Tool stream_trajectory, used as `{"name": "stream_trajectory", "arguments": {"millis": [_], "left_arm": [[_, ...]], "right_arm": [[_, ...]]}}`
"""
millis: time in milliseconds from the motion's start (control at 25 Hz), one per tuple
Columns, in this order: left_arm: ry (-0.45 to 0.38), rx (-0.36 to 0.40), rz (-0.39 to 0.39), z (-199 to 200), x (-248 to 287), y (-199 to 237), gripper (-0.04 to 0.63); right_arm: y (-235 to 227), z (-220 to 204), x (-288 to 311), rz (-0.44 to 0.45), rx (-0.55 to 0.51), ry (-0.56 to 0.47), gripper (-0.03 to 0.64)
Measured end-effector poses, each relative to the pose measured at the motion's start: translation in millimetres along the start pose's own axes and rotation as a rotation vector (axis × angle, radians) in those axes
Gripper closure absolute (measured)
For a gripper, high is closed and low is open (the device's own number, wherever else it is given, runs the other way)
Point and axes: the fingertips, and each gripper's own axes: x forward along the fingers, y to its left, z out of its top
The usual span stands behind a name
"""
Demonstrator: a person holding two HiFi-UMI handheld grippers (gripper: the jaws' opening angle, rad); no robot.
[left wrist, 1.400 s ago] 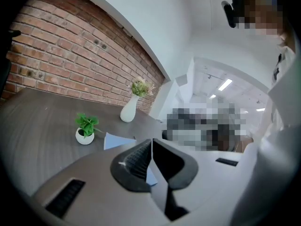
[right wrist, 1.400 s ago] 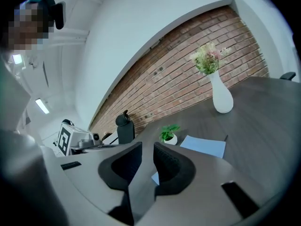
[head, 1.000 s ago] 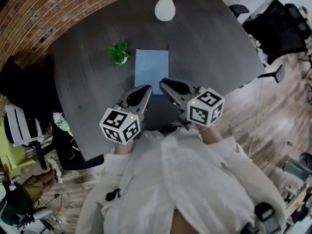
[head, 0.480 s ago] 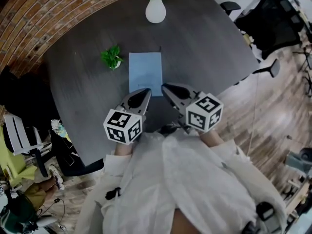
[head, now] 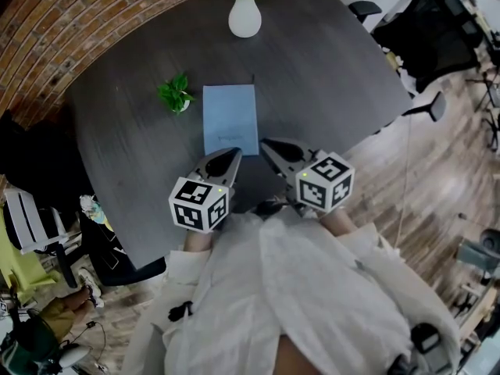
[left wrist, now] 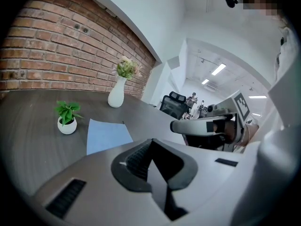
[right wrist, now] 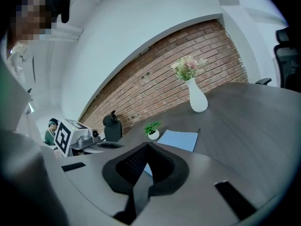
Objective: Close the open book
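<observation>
Both pairs of jaws are seen pressed together with nothing between them. The left gripper [head: 235, 153] is clenched empty, and the right gripper [head: 265, 142] has just been closing, likewise on nothing. They are held side by side, a little apart, with the tips angled downward over the near part of the dark table [head: 336, 84]. No contact with the tabletop can be made out.

Just ahead of the fingertips, the near short edge of the blue book [head: 230, 119] is met. The book is laid flat with its cover shut (only one plain blue face is shown). The left tip is lined up with that near edge, and the right tip is placed just beside the near right corner. The book's long axis is pointed straight away from the fingers, toward the white vase [head: 244, 19] at the far rim.

Left of the book's far half, a small potted plant [head: 175, 96] is set near it but apart. To the right of the right fingers, bare tabletop is left open as far as the edge. Beyond that edge, office chairs [head: 426, 30] are stood on the wood floor [head: 437, 178].
</observation>
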Motion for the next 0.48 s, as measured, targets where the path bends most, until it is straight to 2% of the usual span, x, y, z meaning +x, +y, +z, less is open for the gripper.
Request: {"name": "stream_trajectory", "arguments": {"millis": [480], "left_arm": [[0.004,0.002,-0.017,-0.7,2.7,-1.3,0.591]], "right_arm": [[-3.8,-1.8,-0.4,-0.001,0.008,0.017,0.611]]}}
